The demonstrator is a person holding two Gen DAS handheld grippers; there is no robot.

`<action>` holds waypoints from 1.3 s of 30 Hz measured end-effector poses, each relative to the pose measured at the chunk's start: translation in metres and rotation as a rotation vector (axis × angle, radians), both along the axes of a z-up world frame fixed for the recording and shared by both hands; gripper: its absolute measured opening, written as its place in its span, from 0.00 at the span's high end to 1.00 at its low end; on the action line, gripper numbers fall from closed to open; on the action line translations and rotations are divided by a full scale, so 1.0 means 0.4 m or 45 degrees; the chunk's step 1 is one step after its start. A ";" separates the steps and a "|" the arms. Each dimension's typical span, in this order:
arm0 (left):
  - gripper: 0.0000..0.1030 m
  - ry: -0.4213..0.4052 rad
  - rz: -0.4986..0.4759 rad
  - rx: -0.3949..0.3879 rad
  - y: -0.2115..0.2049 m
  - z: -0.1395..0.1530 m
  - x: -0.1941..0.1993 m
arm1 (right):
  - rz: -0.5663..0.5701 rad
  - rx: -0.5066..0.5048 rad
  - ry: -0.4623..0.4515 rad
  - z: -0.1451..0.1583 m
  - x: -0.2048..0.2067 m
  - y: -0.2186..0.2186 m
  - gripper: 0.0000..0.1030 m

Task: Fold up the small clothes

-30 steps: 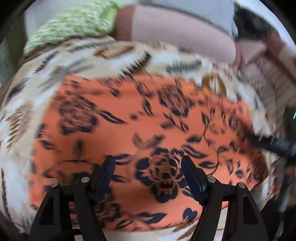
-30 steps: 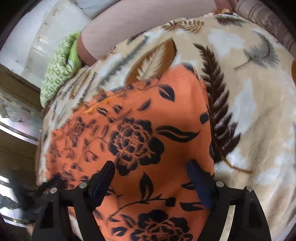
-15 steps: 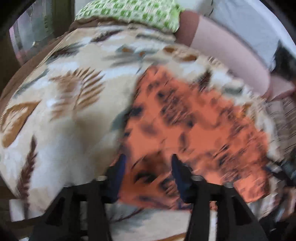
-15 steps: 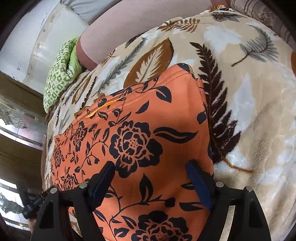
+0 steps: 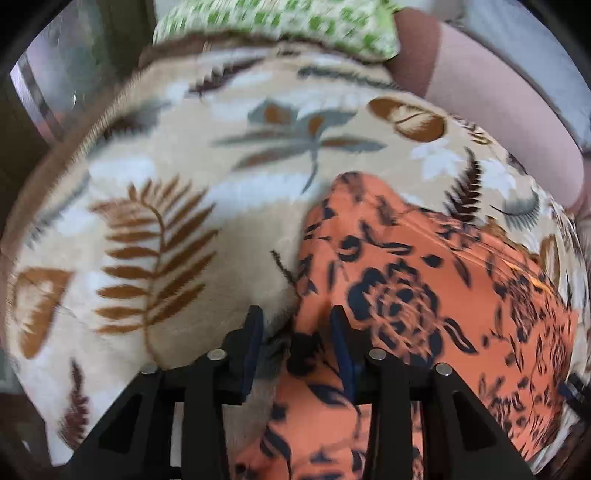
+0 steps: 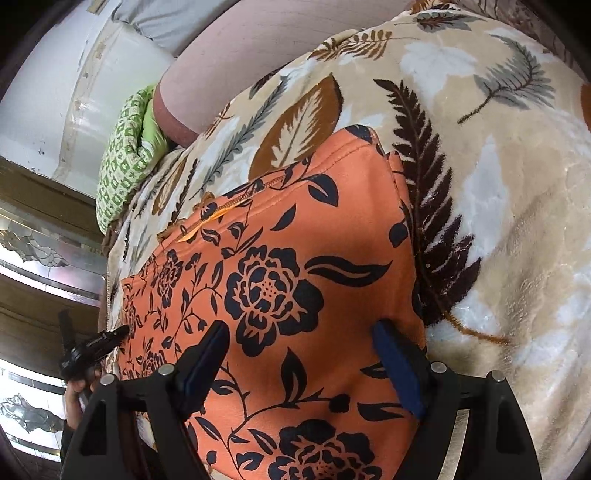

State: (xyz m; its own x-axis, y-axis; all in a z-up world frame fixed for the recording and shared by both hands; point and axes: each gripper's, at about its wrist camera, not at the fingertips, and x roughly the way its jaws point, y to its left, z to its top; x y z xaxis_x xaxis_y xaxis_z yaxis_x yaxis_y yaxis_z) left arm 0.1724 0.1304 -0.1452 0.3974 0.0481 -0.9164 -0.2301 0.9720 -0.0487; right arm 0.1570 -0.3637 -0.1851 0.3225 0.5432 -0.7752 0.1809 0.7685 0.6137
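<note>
- The orange floral garment [image 6: 280, 295] lies flat on the leaf-print blanket [image 6: 517, 229], its long axis running from the edge nearest the person up toward the far edge, where a pink bolster [image 6: 258, 48] rests.
- The left gripper [image 5: 295, 325] sits at the garment's left border; its jaws are closing, with the cloth's edge and a bit of blanket pile between them (the pads do not look pressed onto the fabric yet).
- The right gripper [image 6: 301, 354] hovers over the garment's near right part, jaws wide apart and holding nothing; the garment's right border lies just past its right finger.
- The left gripper is the nearer to a grip, so I judge the coming move to be a pinch of the left border, carried across toward the right.
- The blanket is plush and soft, so pile may be caught along with the cloth.
- A green patterned cushion [image 5: 280, 26] sits at the blanket's far left corner; wood panelling and patterned glass [image 6: 33, 254] stand beyond the left edge.
</note>
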 end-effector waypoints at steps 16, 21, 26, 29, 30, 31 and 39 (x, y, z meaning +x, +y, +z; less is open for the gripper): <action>0.35 -0.115 -0.156 0.015 -0.170 0.057 -0.136 | -0.128 -0.086 -0.065 0.027 0.194 -0.004 0.19; 0.35 -0.090 -0.135 0.007 -0.162 0.048 -0.136 | -0.124 -0.092 0.046 -0.060 0.231 -0.036 0.19; 0.35 -0.071 -0.146 0.035 -0.155 0.043 -0.151 | -0.128 -0.050 -0.085 0.006 0.205 -0.030 0.19; 0.35 -0.071 -0.148 0.038 -0.159 0.041 -0.157 | -0.081 -0.059 -0.166 0.067 0.108 -0.023 0.19; 0.35 -0.072 -0.154 0.041 -0.162 0.042 -0.158 | -0.094 -0.008 -0.190 0.081 0.053 -0.030 0.19; 0.35 -0.076 -0.161 0.047 -0.167 0.043 -0.160 | -0.101 0.026 -0.193 0.090 0.010 -0.037 0.19; 0.34 -0.081 -0.198 0.029 -0.216 0.041 -0.184 | -0.265 0.336 -0.061 0.049 -0.388 -0.032 0.19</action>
